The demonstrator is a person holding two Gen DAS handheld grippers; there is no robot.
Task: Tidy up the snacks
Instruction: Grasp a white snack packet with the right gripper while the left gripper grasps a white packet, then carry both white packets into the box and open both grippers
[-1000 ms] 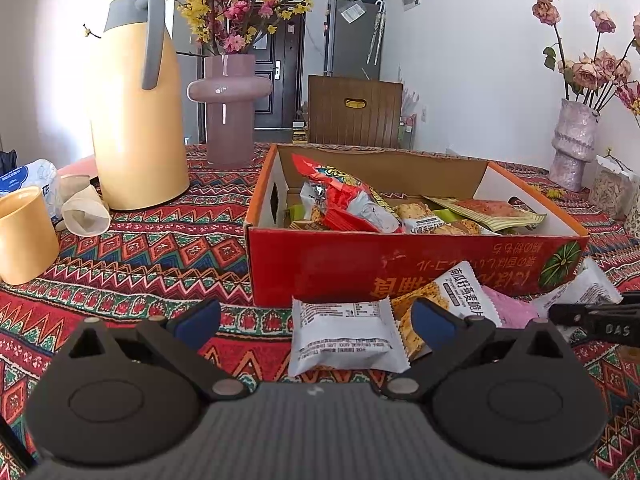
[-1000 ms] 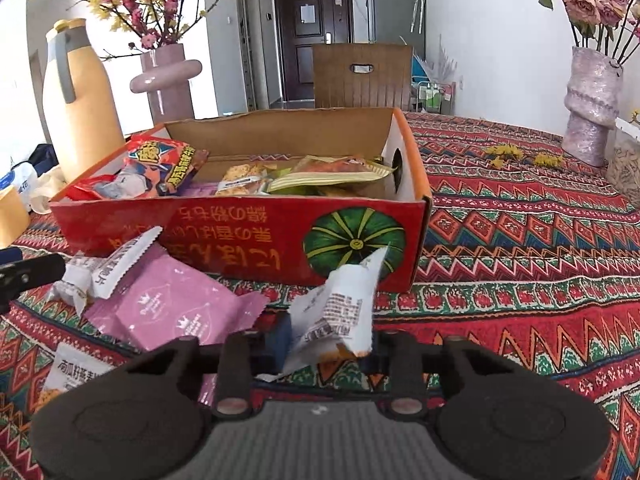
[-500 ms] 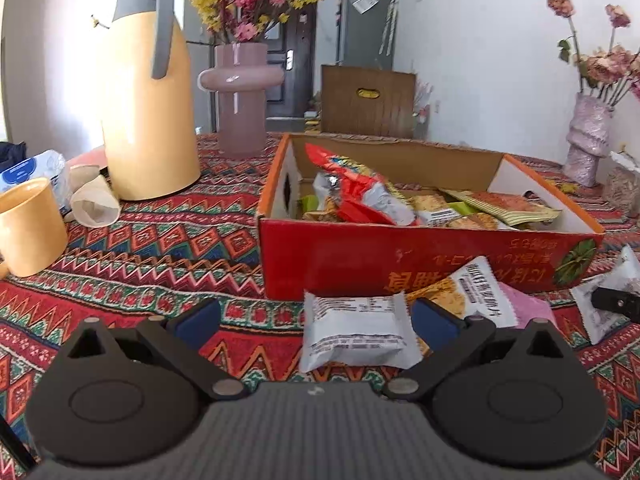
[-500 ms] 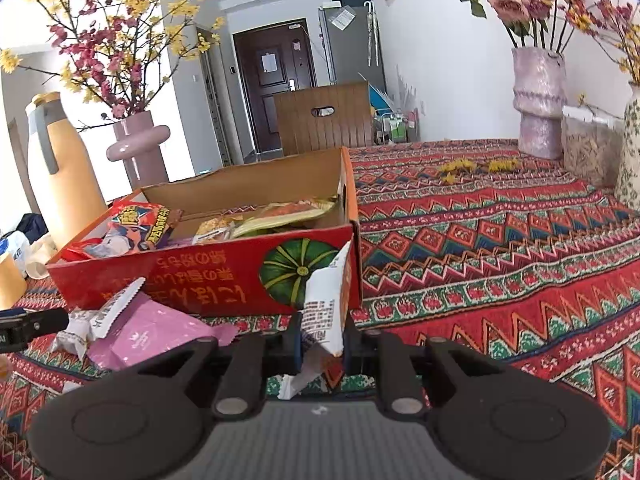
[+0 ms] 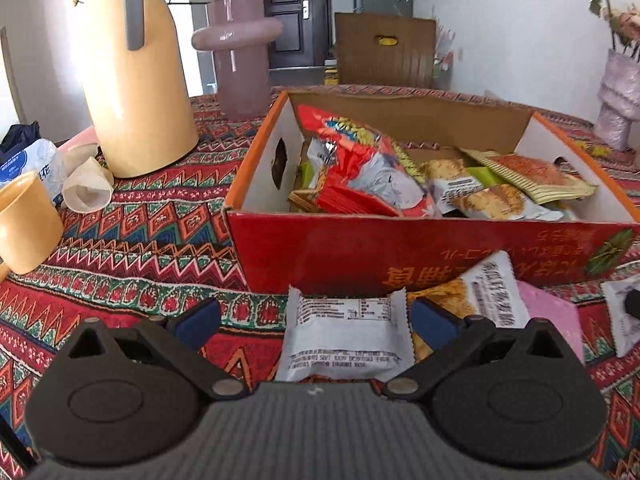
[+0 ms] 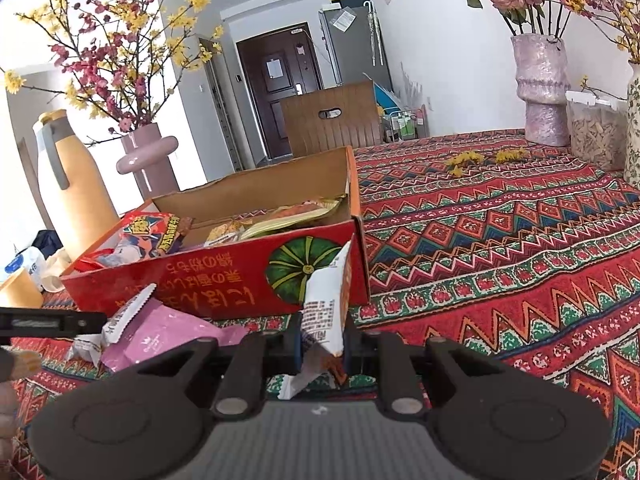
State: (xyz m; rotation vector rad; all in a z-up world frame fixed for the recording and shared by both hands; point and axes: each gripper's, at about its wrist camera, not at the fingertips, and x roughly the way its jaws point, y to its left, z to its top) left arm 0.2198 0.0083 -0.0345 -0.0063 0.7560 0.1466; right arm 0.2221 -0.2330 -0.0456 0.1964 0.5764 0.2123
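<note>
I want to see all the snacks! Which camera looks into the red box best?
The left wrist view: it looks down into the red box, showing the snacks spread inside. The right wrist view sees the box lower, mostly its front wall, snacks just peeking over.

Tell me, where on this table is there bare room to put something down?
Free cloth: the wide stretch right of the box, out toward the rose vase, and a smaller patch between the mug and the box. Crowded: the strip in front of the box, littered with packets, and the box itself.
</note>
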